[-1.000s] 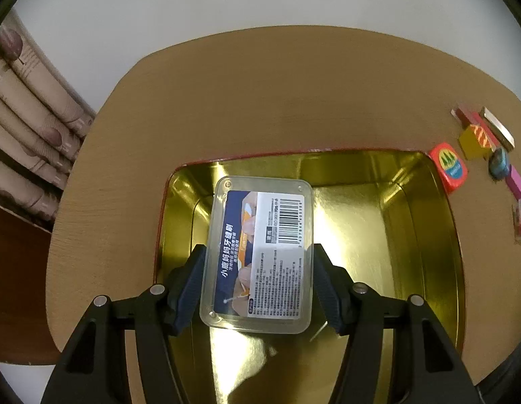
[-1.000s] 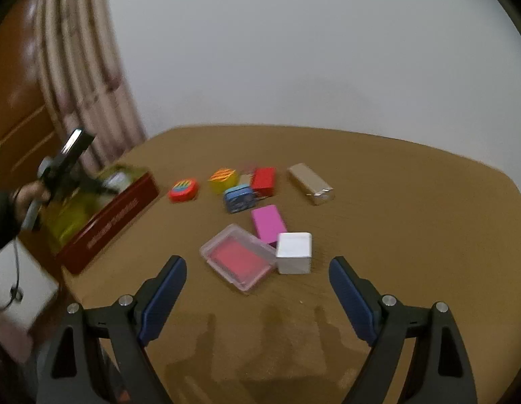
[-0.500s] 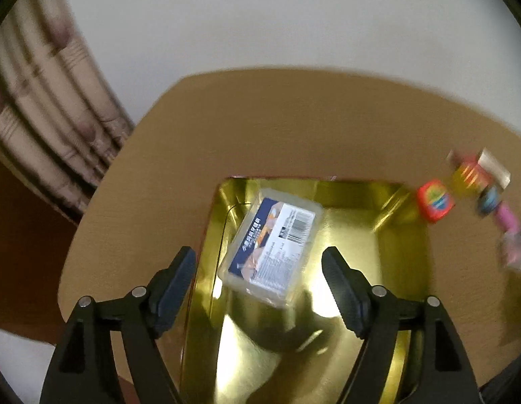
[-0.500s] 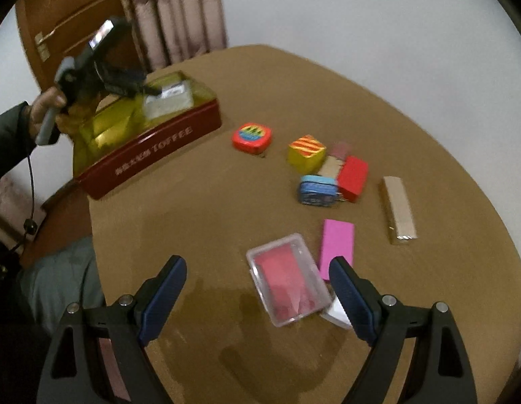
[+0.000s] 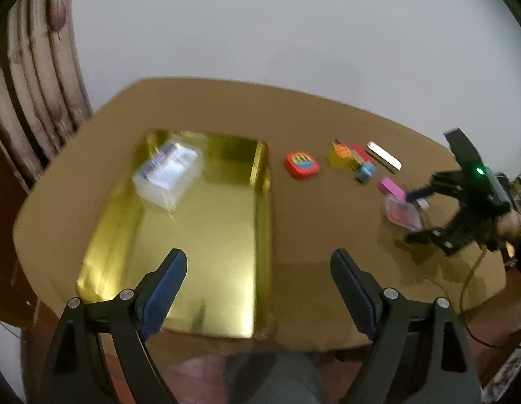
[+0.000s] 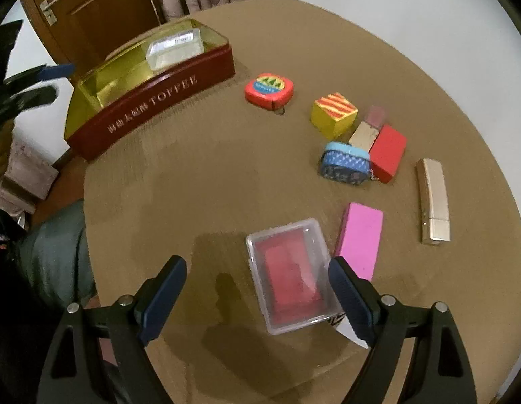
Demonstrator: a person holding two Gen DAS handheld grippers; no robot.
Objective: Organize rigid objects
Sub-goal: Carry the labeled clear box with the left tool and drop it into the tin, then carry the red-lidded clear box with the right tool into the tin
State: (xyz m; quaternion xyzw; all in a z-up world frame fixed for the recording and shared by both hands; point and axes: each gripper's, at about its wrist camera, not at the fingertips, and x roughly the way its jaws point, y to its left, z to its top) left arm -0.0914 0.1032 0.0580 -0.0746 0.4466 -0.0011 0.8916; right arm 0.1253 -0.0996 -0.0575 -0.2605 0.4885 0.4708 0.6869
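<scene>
Right gripper (image 6: 257, 289), jaws wide and empty, poised over the clear case (image 6: 290, 272) on the table (image 6: 193, 185): straddle its long sides squarely before closing; left gripper (image 5: 258, 286), empty, opens above the tin (image 5: 263, 181).

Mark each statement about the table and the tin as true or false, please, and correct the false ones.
1. A clear plastic box lies inside the gold-lined tin. True.
2. The left gripper holds that box. False: its jaws are opening with nothing between them, and the box lies apart in the tin.
3. The right gripper hangs over the clear case with red contents, jaws wide on either side. True.
4. The pink block is inside the tin. False: it lies on the table, beside the clear case.
5. The round red tape measure sits on the table between the tin and the yellow striped cube. True.
</scene>
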